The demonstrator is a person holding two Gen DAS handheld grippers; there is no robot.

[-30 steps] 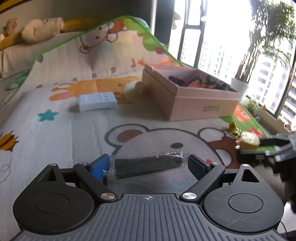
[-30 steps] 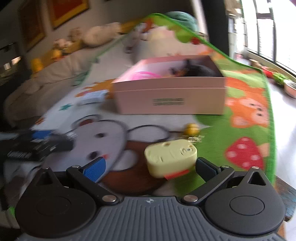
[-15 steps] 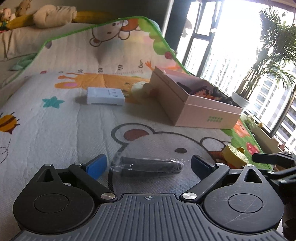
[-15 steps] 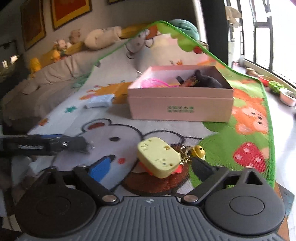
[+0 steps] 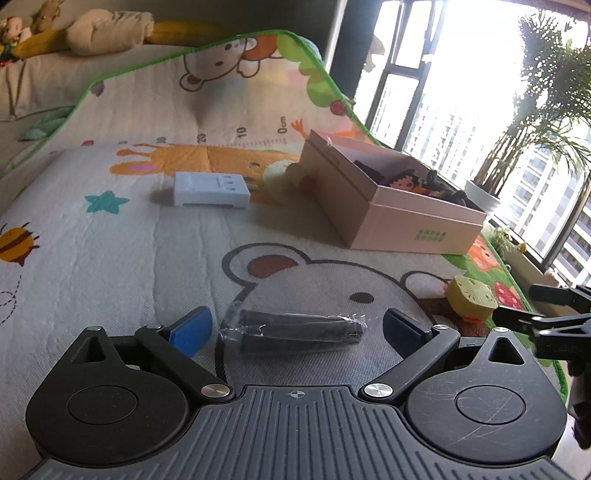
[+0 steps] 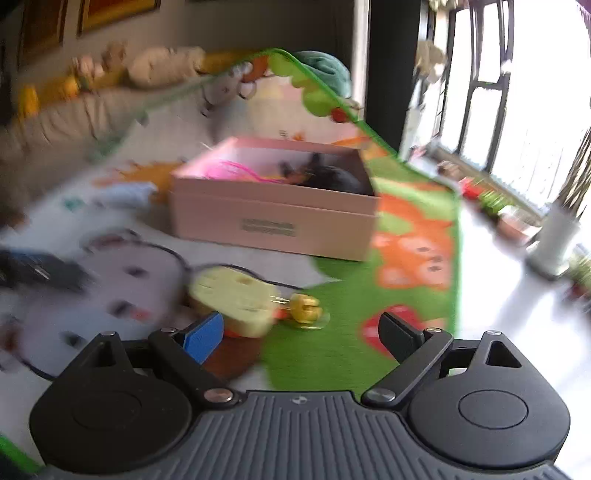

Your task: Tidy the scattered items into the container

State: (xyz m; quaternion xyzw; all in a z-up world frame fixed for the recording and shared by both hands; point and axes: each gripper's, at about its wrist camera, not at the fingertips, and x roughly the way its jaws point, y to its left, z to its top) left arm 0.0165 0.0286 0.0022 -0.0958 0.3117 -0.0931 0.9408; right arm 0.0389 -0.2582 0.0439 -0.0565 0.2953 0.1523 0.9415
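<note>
A black bar in clear wrap (image 5: 299, 332) lies on the play mat between the pads of my left gripper (image 5: 297, 328), which is open with a gap on each side. The yellow block toy (image 6: 232, 299) rests on the mat with a small yellow charm (image 6: 304, 306) beside it. It sits just ahead of the blue left pad (image 6: 203, 336) of my right gripper (image 6: 301, 332), which is open and holds nothing. The same toy (image 5: 471, 297) shows in the left wrist view, right of the bar. The pink box (image 5: 417, 225) (image 6: 273, 218) stands further back with several items inside.
A white rectangular case (image 5: 210, 190) and a cream round thing (image 5: 277, 173) lie left of the box. The mat curls up against a sofa with plush toys (image 5: 110, 26). Bare floor, pots and a window (image 6: 546, 236) lie to the right.
The left jaws widened slightly around the wrapped bar, and that view rolled a little. The right view swung to the right, so the yellow toy went from between the fingers to the left pad.
</note>
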